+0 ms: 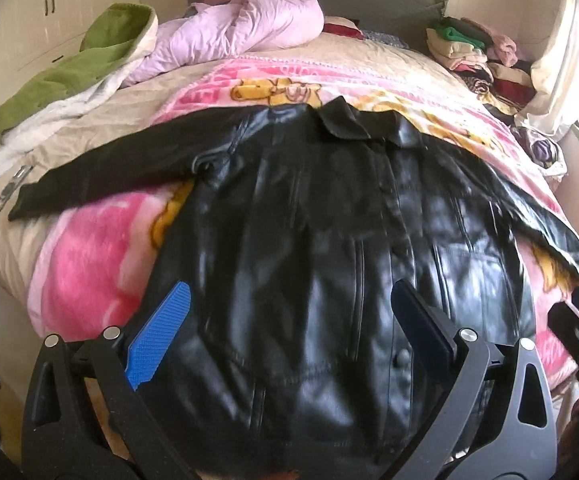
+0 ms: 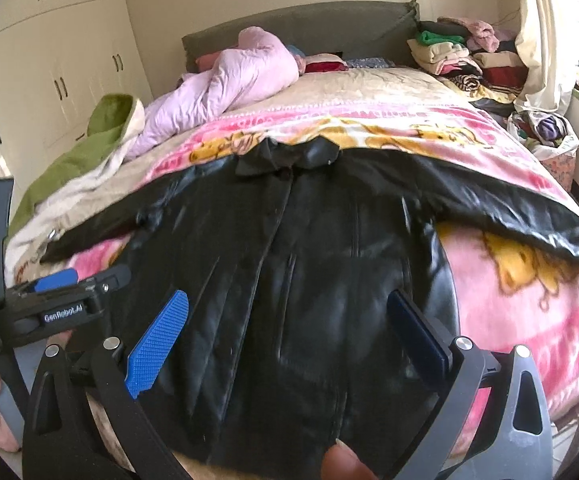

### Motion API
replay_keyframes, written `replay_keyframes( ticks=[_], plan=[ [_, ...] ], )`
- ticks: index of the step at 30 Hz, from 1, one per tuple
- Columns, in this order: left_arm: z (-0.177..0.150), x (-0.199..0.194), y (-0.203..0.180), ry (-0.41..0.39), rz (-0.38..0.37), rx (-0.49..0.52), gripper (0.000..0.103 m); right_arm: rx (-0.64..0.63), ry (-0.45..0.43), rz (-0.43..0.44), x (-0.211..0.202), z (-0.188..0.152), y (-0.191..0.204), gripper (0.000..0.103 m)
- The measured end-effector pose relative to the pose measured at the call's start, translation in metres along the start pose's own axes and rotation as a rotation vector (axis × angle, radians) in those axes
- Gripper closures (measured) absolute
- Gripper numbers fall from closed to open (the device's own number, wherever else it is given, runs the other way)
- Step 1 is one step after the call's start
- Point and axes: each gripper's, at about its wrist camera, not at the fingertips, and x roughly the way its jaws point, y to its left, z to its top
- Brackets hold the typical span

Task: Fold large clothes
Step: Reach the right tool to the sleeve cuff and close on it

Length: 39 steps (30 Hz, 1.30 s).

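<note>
bed | pink blanket spread on it | black jacket flat on blanket | lilac quilt, green blanket behind

Bright window glare (blurred, fisheye-warped)

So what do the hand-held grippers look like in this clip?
Both match: the left hand-held gripper and right hand-held gripper have black triangular-cutout frames with silver pins and blue ridged finger pads. From the right view, the left one's body reads GenRobot.AI in white.

Bedroom: bed with dark upholstered headboard against a cream wall. White wardrobe with dark handles on left. Bright daylight through curtain at right window.
</note>
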Motion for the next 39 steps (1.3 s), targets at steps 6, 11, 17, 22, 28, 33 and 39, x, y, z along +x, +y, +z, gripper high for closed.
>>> replay_keyframes(
  ticks=[6, 11, 17, 22, 28, 33, 39],
  plan=[
    [0.039, 0.008, -0.006, -0.03, -0.017, 0.01, 0.009, 0.032, -0.035, 0.006, 0.015, 0.04, -0.01, 0.004],
    [0.07, 0.017, -0.015, -0.042, -0.031, 0.034, 0.009, 0.083, -0.042, 0.005, 0.027, 0.062, -0.025, 0.004],
    [0.092, 0.034, -0.035, -0.034, -0.046, 0.07, 0.009, 0.161, -0.054, -0.051, 0.042, 0.08, -0.057, 0.004],
    [0.101, 0.054, -0.063, -0.015, -0.07, 0.112, 0.009, 0.268, -0.059, -0.124, 0.05, 0.083, -0.102, 0.004],
    [0.105, 0.08, -0.095, 0.01, -0.107, 0.16, 0.009, 0.458, -0.059, -0.226, 0.053, 0.072, -0.168, 0.004],
    [0.107, 0.108, -0.117, 0.079, -0.207, 0.17, 0.009, 0.616, -0.054, -0.331, 0.054, 0.055, -0.215, 0.004],
    [0.106, 0.135, -0.139, 0.117, -0.195, 0.213, 0.009, 0.809, -0.05, -0.446, 0.056, 0.029, -0.279, 0.004]
  ],
)
